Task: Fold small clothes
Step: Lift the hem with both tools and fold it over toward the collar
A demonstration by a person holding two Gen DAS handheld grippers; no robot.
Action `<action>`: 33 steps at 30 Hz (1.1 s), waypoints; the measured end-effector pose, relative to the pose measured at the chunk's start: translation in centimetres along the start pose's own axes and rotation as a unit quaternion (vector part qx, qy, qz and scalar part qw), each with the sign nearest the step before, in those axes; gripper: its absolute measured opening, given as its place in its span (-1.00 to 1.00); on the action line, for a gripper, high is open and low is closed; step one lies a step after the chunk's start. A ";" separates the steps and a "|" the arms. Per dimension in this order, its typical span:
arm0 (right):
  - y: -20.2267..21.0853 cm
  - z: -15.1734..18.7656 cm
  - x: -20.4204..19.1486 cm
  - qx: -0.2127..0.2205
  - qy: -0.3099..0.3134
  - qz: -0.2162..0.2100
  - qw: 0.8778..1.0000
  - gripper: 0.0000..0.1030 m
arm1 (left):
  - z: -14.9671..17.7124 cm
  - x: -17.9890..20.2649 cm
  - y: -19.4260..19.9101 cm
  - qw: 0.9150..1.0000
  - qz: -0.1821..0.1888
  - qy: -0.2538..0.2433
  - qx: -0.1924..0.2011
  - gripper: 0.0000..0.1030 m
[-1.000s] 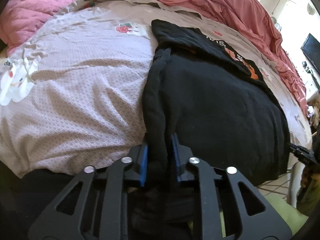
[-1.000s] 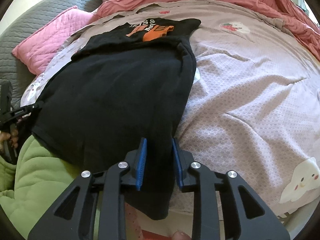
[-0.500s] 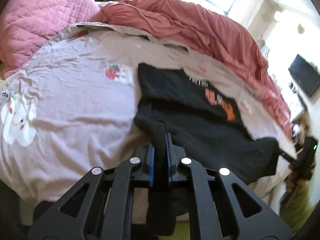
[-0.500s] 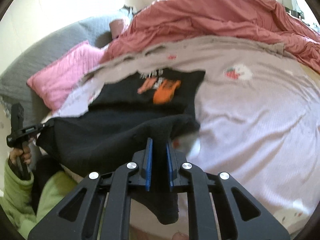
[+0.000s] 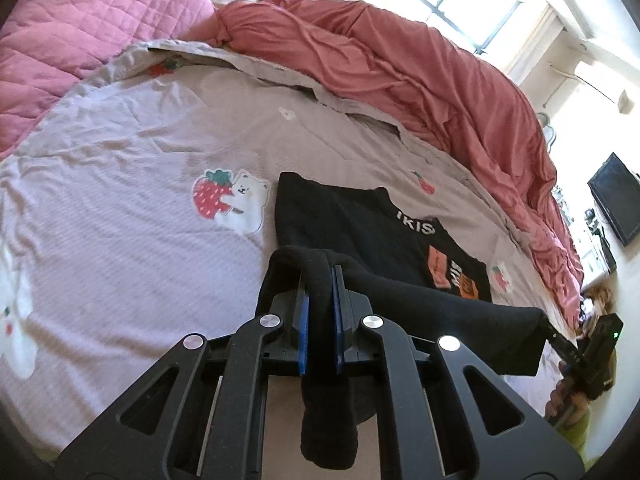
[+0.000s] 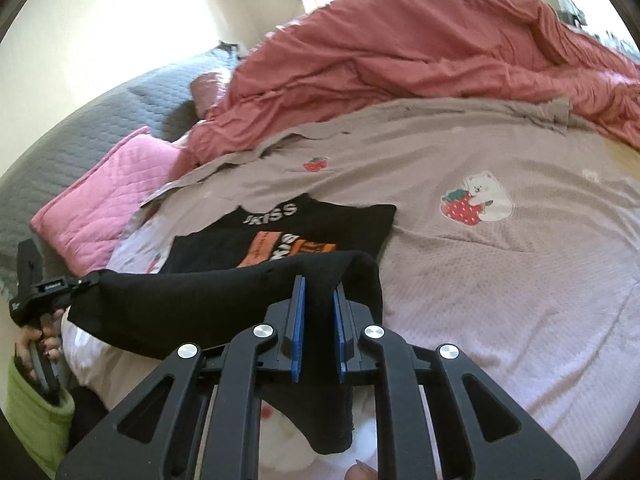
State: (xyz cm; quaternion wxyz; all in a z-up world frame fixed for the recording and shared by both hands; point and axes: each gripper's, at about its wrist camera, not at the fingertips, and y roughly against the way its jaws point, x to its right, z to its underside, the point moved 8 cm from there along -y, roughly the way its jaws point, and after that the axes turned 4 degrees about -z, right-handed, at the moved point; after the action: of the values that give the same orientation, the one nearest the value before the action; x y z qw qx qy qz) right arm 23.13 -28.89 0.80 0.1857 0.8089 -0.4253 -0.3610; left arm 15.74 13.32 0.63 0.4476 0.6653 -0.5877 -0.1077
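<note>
The left tool [image 5: 319, 280] is clamped on one bottom corner of the black T-shirt [image 5: 360, 224], and the right tool [image 6: 319, 288] is clamped on the other. The hem stretches between them, raised above the bed sheet [image 6: 500, 280]. The shirt's printed chest lies flat on the sheet, just beyond the hem.
</note>
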 end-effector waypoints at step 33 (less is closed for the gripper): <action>-1.8 5.3 1.0 -0.081 0.021 0.069 0.994 -0.20 | 6.1 -2.3 -1.8 0.998 0.046 0.037 -0.013 -0.11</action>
State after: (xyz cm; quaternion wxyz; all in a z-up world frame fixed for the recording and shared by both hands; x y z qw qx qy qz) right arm 20.60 -28.61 -4.29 0.2840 0.7676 -0.4453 -0.3632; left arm 12.24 12.35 -5.02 0.4821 0.6355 -0.5990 -0.0699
